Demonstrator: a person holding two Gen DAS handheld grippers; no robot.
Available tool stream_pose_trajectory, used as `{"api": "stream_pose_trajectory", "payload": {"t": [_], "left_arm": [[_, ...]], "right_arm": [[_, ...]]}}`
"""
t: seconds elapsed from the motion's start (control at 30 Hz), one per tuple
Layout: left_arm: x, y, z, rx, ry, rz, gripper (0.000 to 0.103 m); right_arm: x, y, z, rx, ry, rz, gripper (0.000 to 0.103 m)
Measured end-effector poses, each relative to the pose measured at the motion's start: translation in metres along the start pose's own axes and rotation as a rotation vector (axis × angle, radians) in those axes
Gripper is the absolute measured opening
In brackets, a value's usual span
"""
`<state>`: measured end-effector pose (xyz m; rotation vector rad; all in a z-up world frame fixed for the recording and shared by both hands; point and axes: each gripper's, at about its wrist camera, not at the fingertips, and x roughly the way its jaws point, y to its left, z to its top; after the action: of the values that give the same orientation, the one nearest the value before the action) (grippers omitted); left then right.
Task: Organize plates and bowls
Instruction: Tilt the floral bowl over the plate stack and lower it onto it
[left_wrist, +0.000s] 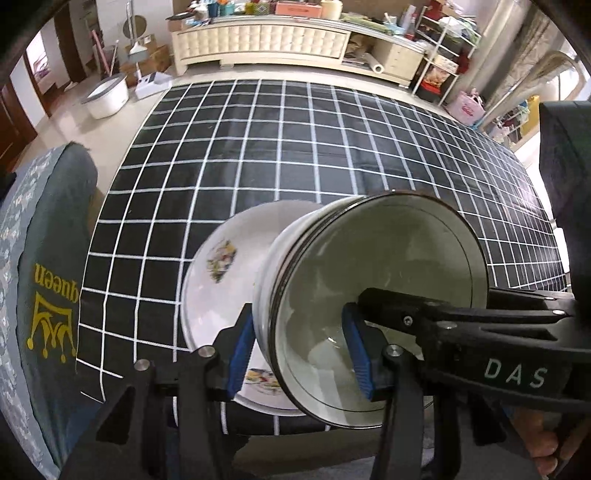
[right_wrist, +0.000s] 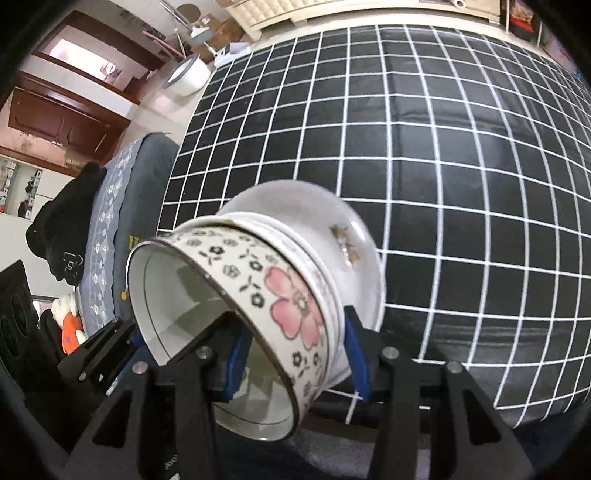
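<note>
Both tongs pinch the same tilted bowl (right_wrist: 280, 299) by its rim: the left tongs (left_wrist: 299, 354) on 1 side, the right tongs (right_wrist: 295, 363) on the other. The bowl sits over a white plate (left_wrist: 218, 280) at the tabletop's (left_wrist: 295, 147) near edge.

black tongs (left_wrist: 299, 350), blue pads (left_wrist: 242, 354), silver screws (left_wrist: 394, 350)

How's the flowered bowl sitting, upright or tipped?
Tipped: the flowered bowl has its mouth toward the camera, its wall between the right gripper fingers, above the plate.
</note>
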<state>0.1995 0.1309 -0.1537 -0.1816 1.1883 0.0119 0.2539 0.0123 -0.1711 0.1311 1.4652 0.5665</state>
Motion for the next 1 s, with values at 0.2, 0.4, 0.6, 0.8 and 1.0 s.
{"api": "stream_pose_trajectory", "payload": {"t": [0.2, 0.4, 0.6, 0.8, 1.0], "left_arm": [[0.012, 0.016, -0.002, -0.031, 0.024, -0.006, 0.045], [0.024, 0.025, -0.001, -0.042, 0.039, -0.018, 0.045], [0.027, 0.025, 0.001, -0.045, 0.036, -0.027, 0.045], [0.029, 0.026, 0.001, -0.055, 0.029, -0.04, 0.045], [0.017, 0.021, -0.001, -0.019, -0.031, 0.011, 0.045]], "right_arm": [[0.017, 0.005, 0.006, -0.005, 0.04, -0.015, 0.051], [0.017, 0.0, 0.007, 0.002, 0.048, -0.024, 0.051], [0.017, -0.003, 0.005, 0.004, 0.045, -0.017, 0.05], [0.013, -0.001, 0.003, -0.006, 0.012, -0.031, 0.051], [0.0, 0.008, 0.002, -0.062, -0.052, -0.088, 0.053]]}}
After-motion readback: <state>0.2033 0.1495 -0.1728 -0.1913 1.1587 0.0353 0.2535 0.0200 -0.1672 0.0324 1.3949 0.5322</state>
